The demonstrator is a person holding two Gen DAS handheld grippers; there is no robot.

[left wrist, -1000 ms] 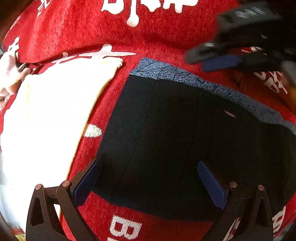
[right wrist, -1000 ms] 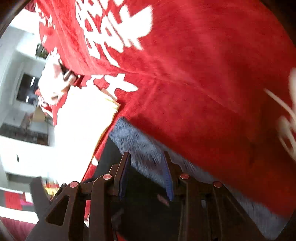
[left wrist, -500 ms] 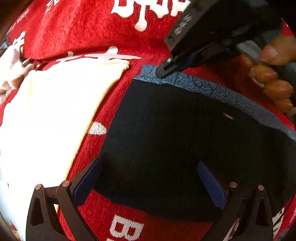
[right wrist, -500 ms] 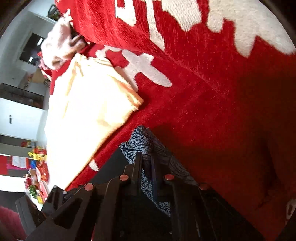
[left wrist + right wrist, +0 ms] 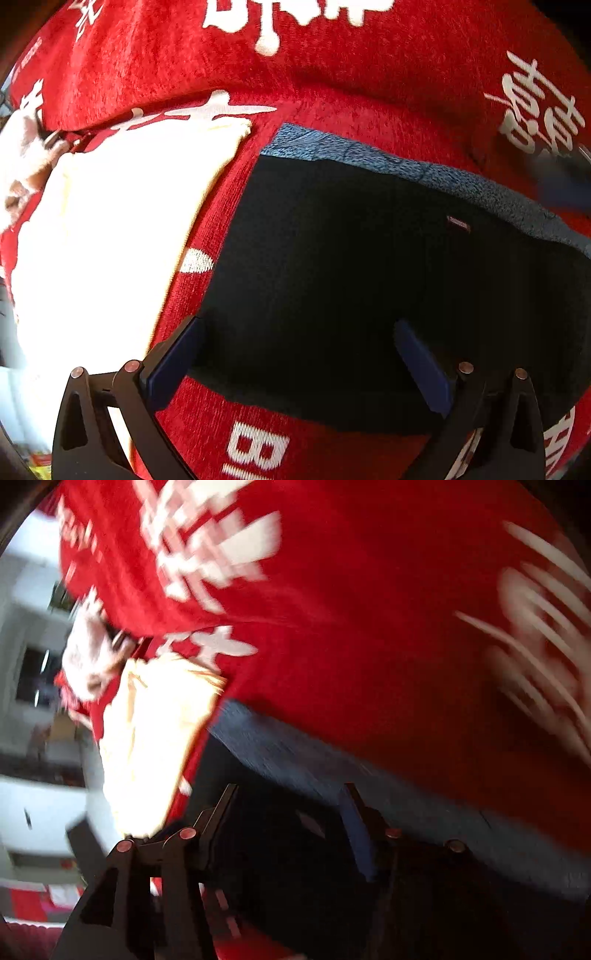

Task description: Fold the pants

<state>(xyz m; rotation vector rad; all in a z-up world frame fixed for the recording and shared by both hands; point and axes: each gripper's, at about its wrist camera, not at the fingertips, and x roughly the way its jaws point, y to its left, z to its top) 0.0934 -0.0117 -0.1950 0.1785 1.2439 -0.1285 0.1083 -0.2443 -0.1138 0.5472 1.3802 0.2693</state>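
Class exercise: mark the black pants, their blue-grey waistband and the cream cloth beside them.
black pants (image 5: 351,277): left wrist view, middle of dark panel.
blue-grey waistband (image 5: 332,147): left wrist view, upper edge strip.
cream cloth (image 5: 110,229): left wrist view, its centre.

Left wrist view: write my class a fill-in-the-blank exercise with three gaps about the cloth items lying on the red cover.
1. The folded black pants have a ___ patterned waistband.
2. The flat cream cloth lies to the ___ of the pants.
3. The plush red cover carries printing in ___.

Missing words: blue; left; white
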